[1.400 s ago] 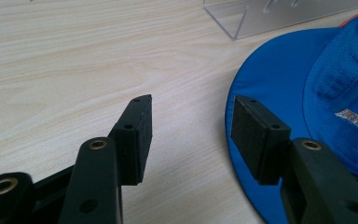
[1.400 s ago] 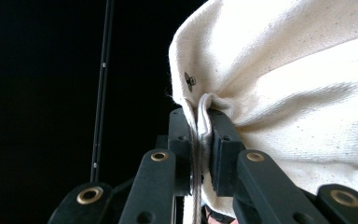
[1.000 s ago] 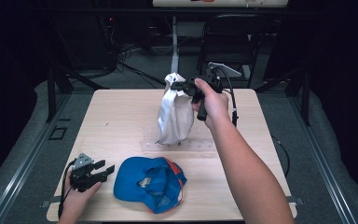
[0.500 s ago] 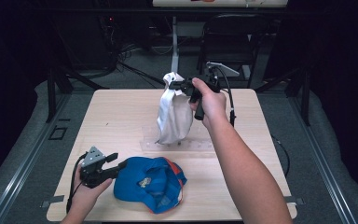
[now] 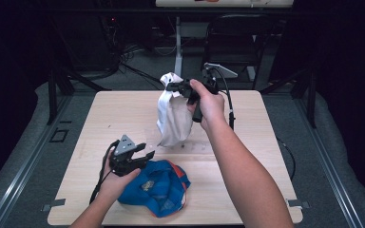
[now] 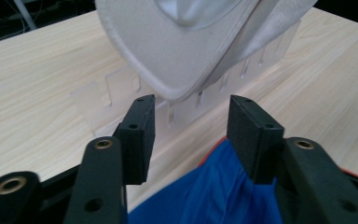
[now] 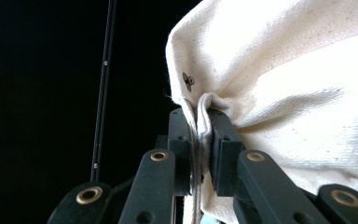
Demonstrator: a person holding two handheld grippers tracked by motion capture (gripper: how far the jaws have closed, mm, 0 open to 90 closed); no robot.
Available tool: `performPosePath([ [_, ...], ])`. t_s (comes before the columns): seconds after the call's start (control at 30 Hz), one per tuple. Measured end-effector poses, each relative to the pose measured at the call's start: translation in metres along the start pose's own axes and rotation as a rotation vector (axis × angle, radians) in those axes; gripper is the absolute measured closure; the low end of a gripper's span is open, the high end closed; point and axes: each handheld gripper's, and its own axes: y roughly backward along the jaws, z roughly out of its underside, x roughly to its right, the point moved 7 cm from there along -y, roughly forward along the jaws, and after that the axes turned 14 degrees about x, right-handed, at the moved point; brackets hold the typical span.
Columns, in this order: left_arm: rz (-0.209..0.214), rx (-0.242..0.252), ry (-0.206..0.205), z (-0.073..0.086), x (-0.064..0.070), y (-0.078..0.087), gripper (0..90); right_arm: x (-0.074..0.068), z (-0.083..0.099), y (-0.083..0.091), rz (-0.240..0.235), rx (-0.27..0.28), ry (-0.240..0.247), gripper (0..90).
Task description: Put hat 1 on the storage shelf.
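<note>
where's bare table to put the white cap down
The table is bare on its far-left quarter and along the right edge, beside the right forearm. The near middle is crowded: blue cap, left hand-held gripper and the hanging white cap.

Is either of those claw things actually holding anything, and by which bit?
The right gripper pinches the cream cap by a fold of fabric at its top edge, so it hangs. The left gripper is open over the blue cap, holding nothing.

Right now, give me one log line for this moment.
right gripper: shut on white cap, held up | left gripper: open, over blue cap | table
</note>
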Motion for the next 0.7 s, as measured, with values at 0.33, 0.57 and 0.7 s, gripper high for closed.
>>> performPosePath([
  [0.33, -0.018, -0.033, -0.055, -0.004, 0.009, -0.026, 66.7, 0.000, 0.001, 0.000, 0.001, -0.008, 0.002, 81.4],
  [0.57, -0.018, -0.068, -0.085, 0.002, 0.009, -0.035, 80.2, -0.001, 0.003, 0.001, 0.002, -0.010, 0.012, 81.3],
  [0.7, -0.007, -0.058, -0.102, 0.003, 0.008, -0.035, 82.4, -0.002, 0.005, 0.000, 0.001, -0.017, 0.011, 81.3],
])
